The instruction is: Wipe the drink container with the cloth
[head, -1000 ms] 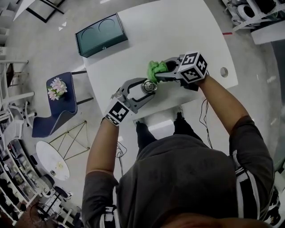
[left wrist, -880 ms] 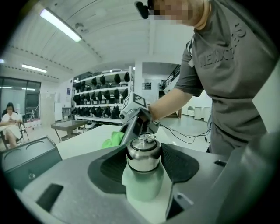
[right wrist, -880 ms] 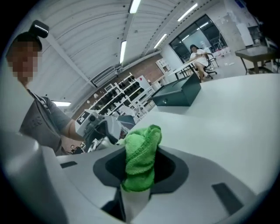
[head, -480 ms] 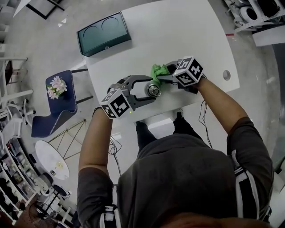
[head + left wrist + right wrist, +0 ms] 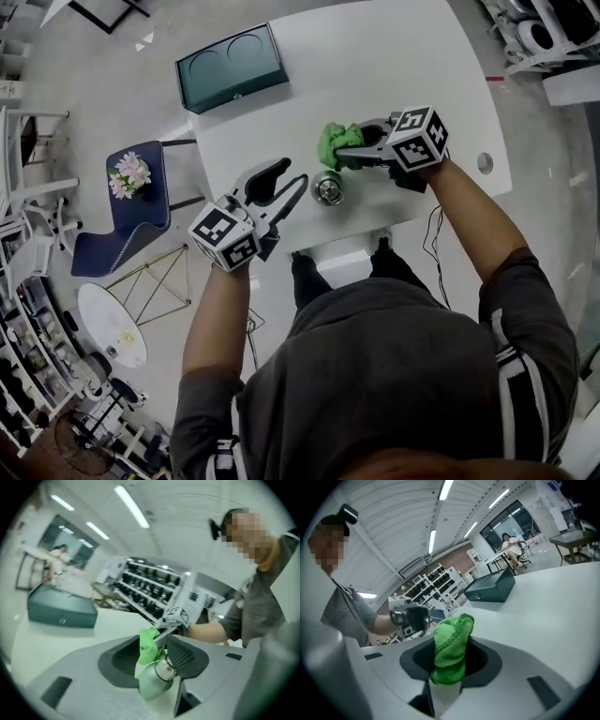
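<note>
A metal bottle (image 5: 328,188) stands upright on the white tabletop (image 5: 403,56), close to its near edge and between the two grippers. The left gripper (image 5: 296,173) hovers just left of the bottle and points toward it. Its jaws have just been closing, but they stand apart and press on nothing. From the head view the bottle sits just past the jaw tips, not between the pads. In the left gripper view it shows through the gap with the green cloth (image 5: 334,142) behind it.

The right gripper (image 5: 349,150) reaches in from the right, clenched on the bunched cloth, which sticks out from between its pads. The cloth hangs just on the far side of the bottle's top, and I cannot tell whether the two touch.

A dark green box (image 5: 232,67) sits at the far left corner of the tabletop, well apart from the bottle. On the floor to the left stands a blue chair (image 5: 141,211) with flowers (image 5: 129,174) on its seat.
</note>
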